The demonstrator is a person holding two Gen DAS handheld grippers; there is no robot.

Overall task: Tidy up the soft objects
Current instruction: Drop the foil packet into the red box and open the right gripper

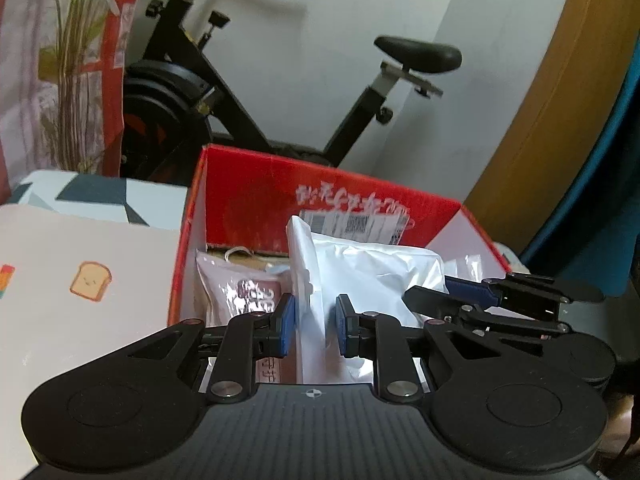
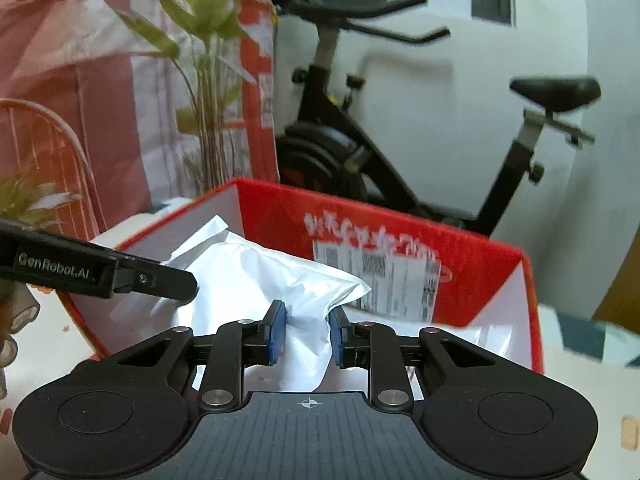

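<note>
Blue rubber pads line both tools: the left hand-held gripper (image 1: 315, 326) stands partly open astride the thin upright edge of a white plastic pouch (image 1: 360, 280), its fingers (image 1: 286, 320) close beside the film, though contact cannot be confirmed. The right hand-held gripper (image 2: 307, 334) likewise straddles a crumpled corner of the same pouch (image 2: 280, 276), jaws narrowed around it; whether they pinch it is unclear. The pouch is glossy, puffy and wrinkled, standing on edge inside the red cardboard box (image 1: 256, 196), its long axis running away from the cameras toward the far wall. Just left of it lies a pale pink packet (image 1: 236, 284). The box sits on a white desk (image 1: 80, 300). Beyond stand a black exercise bike (image 1: 224, 92) and a leafy plant (image 2: 204, 80).
</note>
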